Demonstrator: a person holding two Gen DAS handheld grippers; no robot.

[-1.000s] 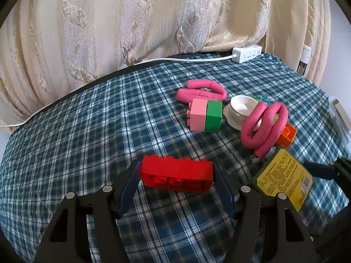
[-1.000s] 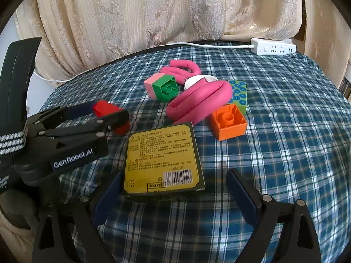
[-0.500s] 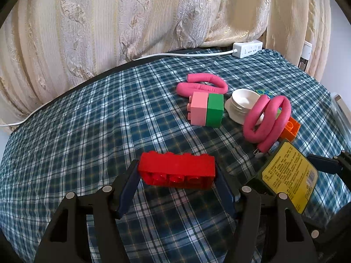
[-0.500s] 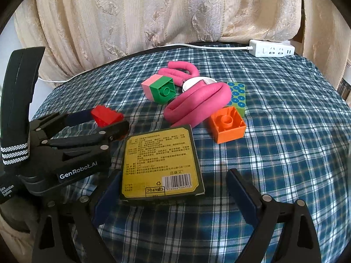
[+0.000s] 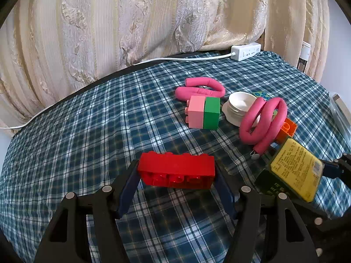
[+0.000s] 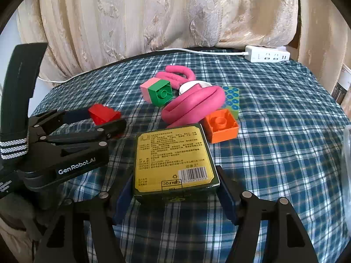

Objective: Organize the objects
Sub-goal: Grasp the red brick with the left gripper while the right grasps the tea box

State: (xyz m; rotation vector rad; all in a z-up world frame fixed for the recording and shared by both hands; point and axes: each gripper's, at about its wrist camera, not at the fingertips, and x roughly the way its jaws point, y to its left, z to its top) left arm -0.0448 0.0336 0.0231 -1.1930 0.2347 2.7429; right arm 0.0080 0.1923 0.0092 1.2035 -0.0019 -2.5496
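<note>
My left gripper [image 5: 176, 174] is shut on a long red brick [image 5: 175, 166], gripped by its two ends just above the checked cloth; in the right wrist view that gripper [image 6: 105, 118] comes in from the left. My right gripper [image 6: 175, 186] has its jaws closing around a flat yellow-and-green box [image 6: 173, 153], and both pads touch the sides of its near end. In the left wrist view the box [image 5: 295, 169] sits tilted at the right edge.
Behind lie a pink-and-green block pair [image 6: 156, 91], two pink foam curlers [image 6: 193, 107], a white dish [image 5: 240, 107], an orange brick [image 6: 221, 126] and a green dotted brick [image 6: 231, 100]. A white power strip [image 6: 267, 55] rests by the curtain. The checked cloth [image 6: 285, 142] covers a round table.
The right gripper's jaws have come in from wide apart onto the sides of the box. The left gripper still holds the red brick in the same place.
</note>
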